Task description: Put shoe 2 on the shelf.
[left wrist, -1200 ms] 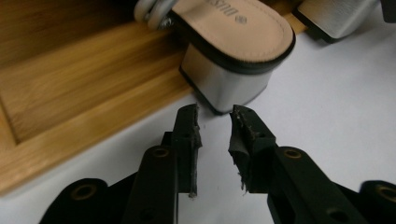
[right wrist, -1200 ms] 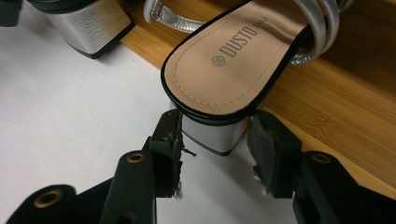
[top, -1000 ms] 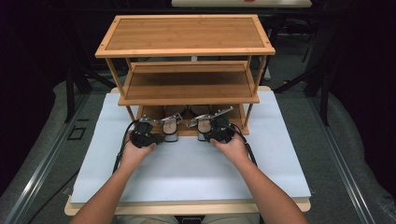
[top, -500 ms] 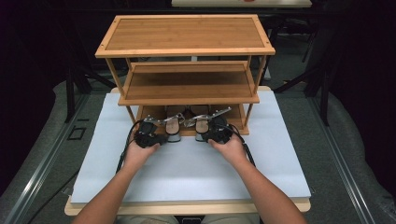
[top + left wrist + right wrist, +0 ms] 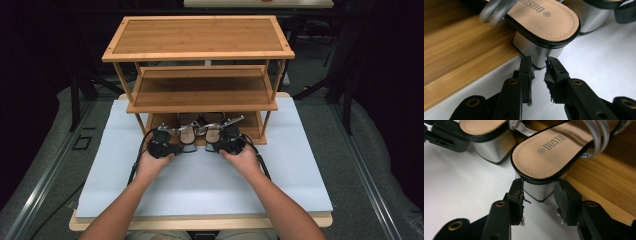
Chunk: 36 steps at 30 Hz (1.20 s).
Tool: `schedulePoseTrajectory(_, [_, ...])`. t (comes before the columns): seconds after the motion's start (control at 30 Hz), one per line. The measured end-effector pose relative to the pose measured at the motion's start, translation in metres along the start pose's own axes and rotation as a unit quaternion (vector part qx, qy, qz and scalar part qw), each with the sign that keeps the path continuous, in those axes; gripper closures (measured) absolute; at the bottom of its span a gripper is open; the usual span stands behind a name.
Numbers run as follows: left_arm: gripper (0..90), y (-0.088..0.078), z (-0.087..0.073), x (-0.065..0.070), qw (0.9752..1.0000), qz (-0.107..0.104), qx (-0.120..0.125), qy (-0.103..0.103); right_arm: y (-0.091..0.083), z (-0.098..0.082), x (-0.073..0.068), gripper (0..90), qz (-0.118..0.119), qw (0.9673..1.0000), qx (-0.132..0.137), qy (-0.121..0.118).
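Observation:
Two silver-strapped sandals with tan insoles lie side by side at the front of the bamboo rack's bottom shelf (image 5: pixel 162 120), their block heels hanging over the white cover. My left gripper (image 5: pixel 176 145) is shut on the rounded back of the left sandal's (image 5: pixel 189 134) silver heel (image 5: pixel 536 50), which only its fingertips (image 5: pixel 526 62) pinch. The jaws of my right gripper (image 5: pixel 217 145) have just been closing. They now stand shut on either side of the right sandal's (image 5: pixel 214 132) heel (image 5: pixel 536 188). Each insole (image 5: pixel 549 152) reads DUSTO.
The three-tier bamboo rack (image 5: pixel 200 35) stands at the back of the white table cover (image 5: pixel 200 185); its middle shelf (image 5: pixel 200 92) overhangs the sandals closely. The other gripper's black jaw (image 5: pixel 625 13) shows beside the neighbouring heel. Dark floor and frames surround the table.
Both hands have edged slightly toward each other in front of the bottom shelf. The sandals stay at the shelf's front edge.

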<state>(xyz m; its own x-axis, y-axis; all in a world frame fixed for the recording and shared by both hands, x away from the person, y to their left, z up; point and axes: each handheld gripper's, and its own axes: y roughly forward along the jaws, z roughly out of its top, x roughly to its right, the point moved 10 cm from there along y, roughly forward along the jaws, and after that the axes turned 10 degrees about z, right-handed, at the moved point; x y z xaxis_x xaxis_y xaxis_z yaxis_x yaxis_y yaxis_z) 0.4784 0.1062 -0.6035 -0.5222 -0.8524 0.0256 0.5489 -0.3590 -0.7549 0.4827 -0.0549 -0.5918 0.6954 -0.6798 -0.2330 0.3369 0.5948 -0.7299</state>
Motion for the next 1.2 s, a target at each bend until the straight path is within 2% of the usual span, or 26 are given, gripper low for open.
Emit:
schedulePoseTrajectory(0.1, [74.8,0.001,0.002,0.002,1.0,0.0,-0.002,0.001,0.004,0.003,-0.004,61.2,-0.003,1.0,0.002,-0.009])
schedulePoseTrajectory(0.47, [74.9,0.004,0.004,0.006,1.0,-0.001,-0.004,0.005,0.009,0.006,-0.009,62.0,-0.001,1.0,0.004,-0.006])
schedulePoseTrajectory(0.53, [74.9,0.004,0.006,0.01,0.9999,-0.011,0.001,0.006,0.01,0.007,-0.01,61.9,0.0,1.0,0.005,-0.007])
schedulePoseTrajectory(0.67, [74.3,0.004,0.007,0.012,0.9999,0.0,-0.003,0.016,0.011,0.007,-0.01,61.7,-0.007,0.9999,0.004,-0.008])
schedulePoseTrajectory(0.77, [74.4,0.004,0.006,0.011,0.9999,-0.006,-0.005,0.013,0.01,0.007,-0.01,61.8,-0.001,1.0,0.004,-0.007])
schedulePoseTrajectory(1.2, [74.7,0.003,0.006,0.011,0.9999,-0.013,-0.004,0.009,0.009,0.006,-0.011,61.9,0.011,0.9999,0.004,0.002])
